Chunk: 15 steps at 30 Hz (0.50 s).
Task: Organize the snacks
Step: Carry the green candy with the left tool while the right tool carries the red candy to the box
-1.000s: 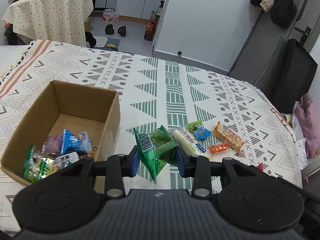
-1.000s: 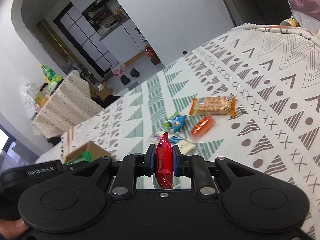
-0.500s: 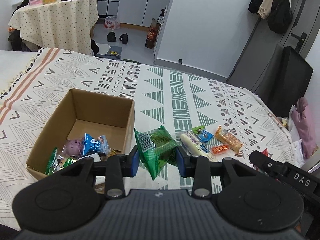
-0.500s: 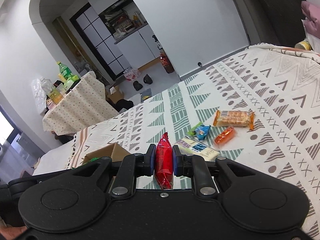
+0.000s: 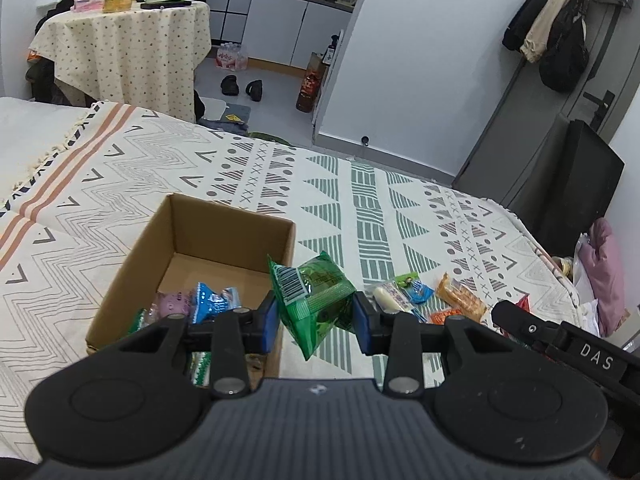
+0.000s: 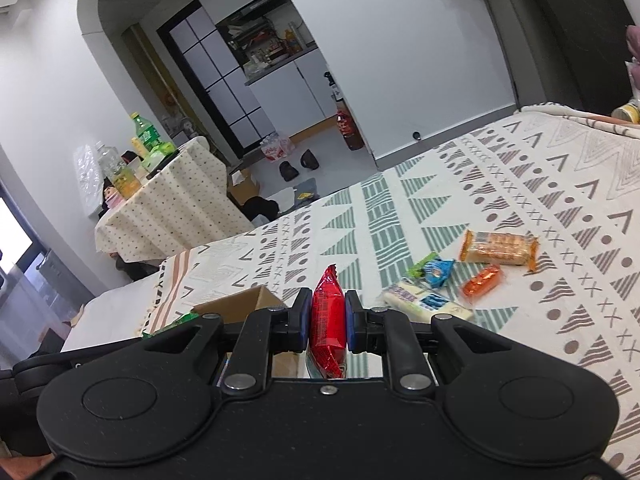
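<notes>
Left gripper (image 5: 314,316) is clamping green packet (image 5: 312,300) just above right rim of box (image 5: 224,236) for dropping in w/ other snacks, right gripper (image 6: 327,316) is pinching red packet (image 6: 327,316) edge-on, waiting beside, 4 packets (image 6: 460,276) lying loose on blanket (image 6: 560,200)

Left tongs (image 5: 316,316) clamp a green packet (image 5: 314,298) (jaws wide); right tongs (image 6: 328,320) pinch a red packet (image 6: 327,320)

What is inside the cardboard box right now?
The cardboard box holds a blue packet, a purple packet and green-and-white wrappers. The left gripper hides its near corner.
</notes>
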Each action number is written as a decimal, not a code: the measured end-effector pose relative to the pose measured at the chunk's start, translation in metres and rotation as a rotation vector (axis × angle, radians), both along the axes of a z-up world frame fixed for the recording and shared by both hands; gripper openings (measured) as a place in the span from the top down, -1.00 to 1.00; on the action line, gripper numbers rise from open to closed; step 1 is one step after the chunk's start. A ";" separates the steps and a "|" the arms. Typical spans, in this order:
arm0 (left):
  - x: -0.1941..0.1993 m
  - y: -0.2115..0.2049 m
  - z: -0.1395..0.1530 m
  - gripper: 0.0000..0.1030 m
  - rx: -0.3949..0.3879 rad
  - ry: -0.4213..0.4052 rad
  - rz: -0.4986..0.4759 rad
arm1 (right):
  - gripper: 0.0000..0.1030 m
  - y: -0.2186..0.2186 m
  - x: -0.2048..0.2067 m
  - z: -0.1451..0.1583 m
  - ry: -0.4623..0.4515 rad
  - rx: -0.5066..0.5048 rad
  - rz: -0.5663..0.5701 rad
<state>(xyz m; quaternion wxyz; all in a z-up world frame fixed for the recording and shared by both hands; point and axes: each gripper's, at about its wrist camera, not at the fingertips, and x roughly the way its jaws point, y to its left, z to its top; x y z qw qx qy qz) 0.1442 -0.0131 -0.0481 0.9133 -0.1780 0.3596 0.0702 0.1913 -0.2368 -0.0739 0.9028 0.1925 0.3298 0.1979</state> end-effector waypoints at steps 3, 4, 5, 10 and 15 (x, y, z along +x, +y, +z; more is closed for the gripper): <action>-0.001 0.008 0.001 0.28 -0.004 -0.004 0.008 | 0.66 0.010 0.001 0.003 -0.004 -0.003 0.016; -0.001 0.010 0.001 0.28 -0.005 -0.005 0.011 | 0.66 0.013 0.001 0.003 -0.006 -0.004 0.021; -0.001 0.013 0.001 0.28 -0.005 -0.007 0.014 | 0.66 0.016 0.002 0.004 -0.007 -0.005 0.025; 0.000 0.028 0.000 0.28 -0.012 -0.008 0.030 | 0.66 0.033 0.006 0.006 -0.008 -0.009 0.047; 0.003 0.045 -0.003 0.28 -0.024 -0.004 0.050 | 0.66 0.052 0.010 0.006 -0.003 -0.015 0.075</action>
